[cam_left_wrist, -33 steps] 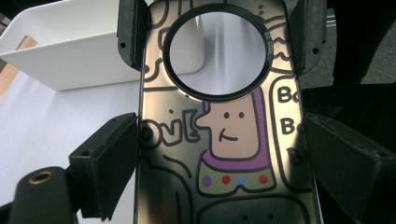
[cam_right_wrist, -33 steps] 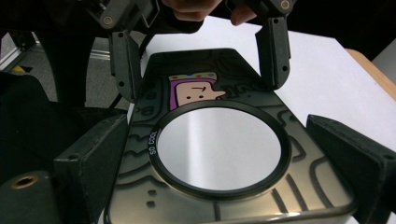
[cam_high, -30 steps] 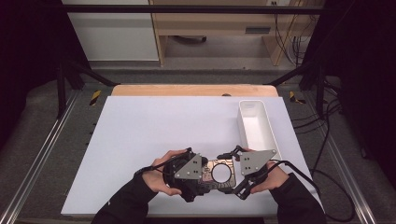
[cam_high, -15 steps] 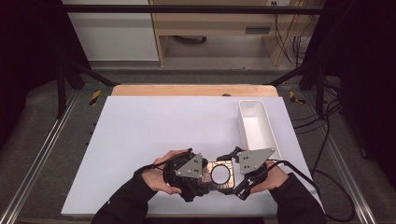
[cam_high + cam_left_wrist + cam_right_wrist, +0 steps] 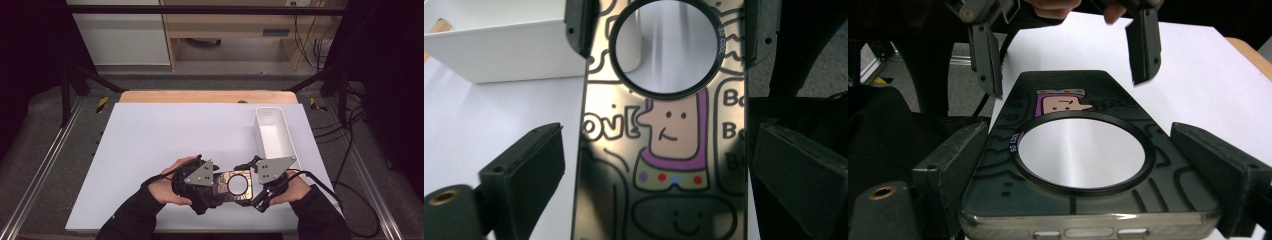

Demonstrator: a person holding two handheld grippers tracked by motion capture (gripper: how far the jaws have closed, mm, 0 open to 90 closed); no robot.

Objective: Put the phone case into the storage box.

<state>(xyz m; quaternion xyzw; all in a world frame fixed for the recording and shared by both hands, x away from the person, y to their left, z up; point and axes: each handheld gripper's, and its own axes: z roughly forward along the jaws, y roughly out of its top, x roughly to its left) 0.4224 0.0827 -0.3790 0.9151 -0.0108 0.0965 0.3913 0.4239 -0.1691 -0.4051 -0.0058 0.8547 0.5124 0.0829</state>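
Case (image 5: 232, 184) at the near table (image 5: 160, 135) edge, bridged between both tongs, printed side up. Right gripper (image 5: 1088, 165) is clamped on its ring end, pads on both long edges. Left gripper (image 5: 659, 165) has just been opening; its jaws stand wide with the case between them, pads clear. Looks like a hand-over to your right. Hold the right clamp steady and level, then draw the left straight back along the case without brushing it. The bin (image 5: 280, 145) sits just beyond.
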